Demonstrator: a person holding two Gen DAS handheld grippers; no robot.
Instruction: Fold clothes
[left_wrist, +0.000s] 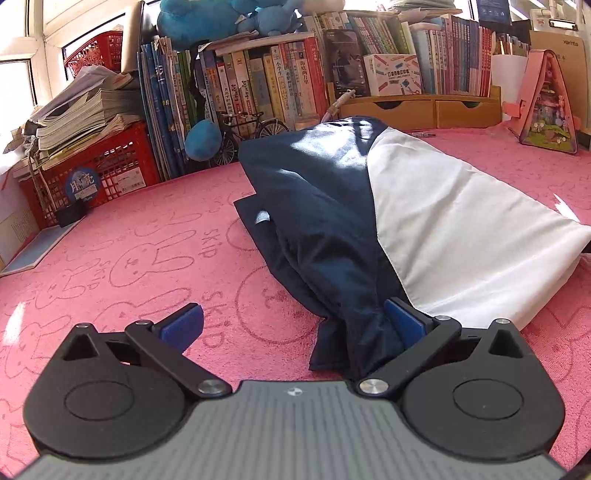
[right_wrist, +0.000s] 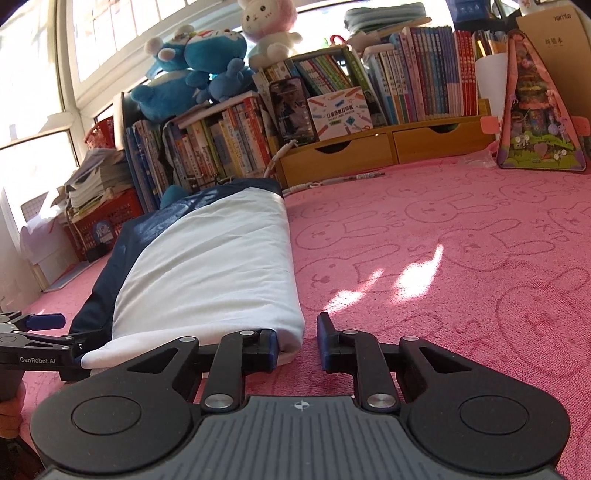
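A navy and white garment (left_wrist: 369, 229) lies folded lengthwise on the pink rabbit-print cloth (left_wrist: 147, 258). My left gripper (left_wrist: 295, 325) is open at its near navy end; bunched navy cloth lies against the right pad (left_wrist: 404, 321), and the left pad is clear of it. In the right wrist view the garment (right_wrist: 207, 266) shows mostly white. My right gripper (right_wrist: 297, 343) is open at its near right corner, the left finger (right_wrist: 267, 347) touching the white hem. The left gripper (right_wrist: 44, 332) shows at the far left edge.
Books (left_wrist: 258, 85), a red crate (left_wrist: 99, 173) with papers, blue plush toys (right_wrist: 199, 70) and wooden drawers (right_wrist: 388, 147) line the back. A pink toy tent (right_wrist: 541, 110) stands at the back right. Bare pink cloth (right_wrist: 461, 258) lies right of the garment.
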